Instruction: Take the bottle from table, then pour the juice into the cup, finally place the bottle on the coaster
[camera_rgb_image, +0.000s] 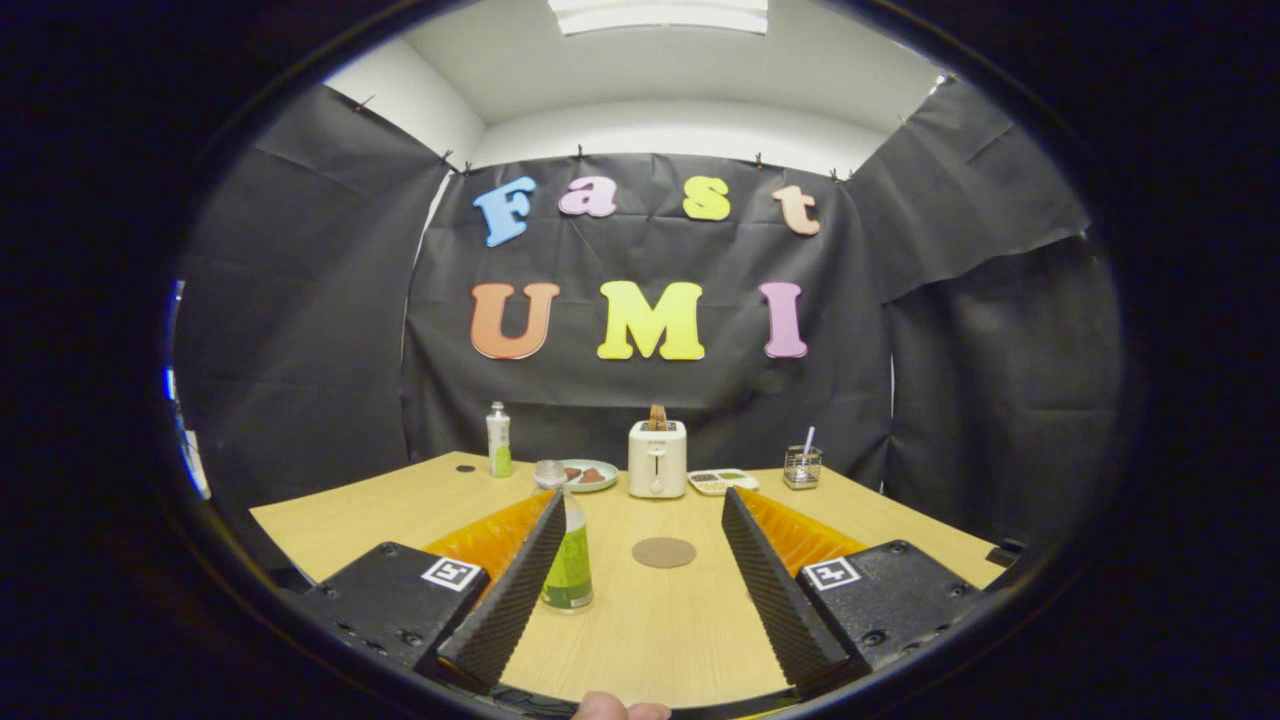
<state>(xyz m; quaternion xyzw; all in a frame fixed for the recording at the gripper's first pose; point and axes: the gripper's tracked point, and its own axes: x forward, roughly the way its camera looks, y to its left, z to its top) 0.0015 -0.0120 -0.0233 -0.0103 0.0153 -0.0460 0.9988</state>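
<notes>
Your jaws (640, 540) stand spread wide over the desk (660, 630), pinching nothing. You have the bottle (569, 560) at lower centre-left of the frame, upright, just inside the left finger and partly hidden behind it. You can see the round coaster (664, 552) flat on the desk between the fingers, right of the bottle. Beyond the fingers, the cup (549, 473) stands by a plate (592, 475), with a toaster (657, 458) to their right.
</notes>
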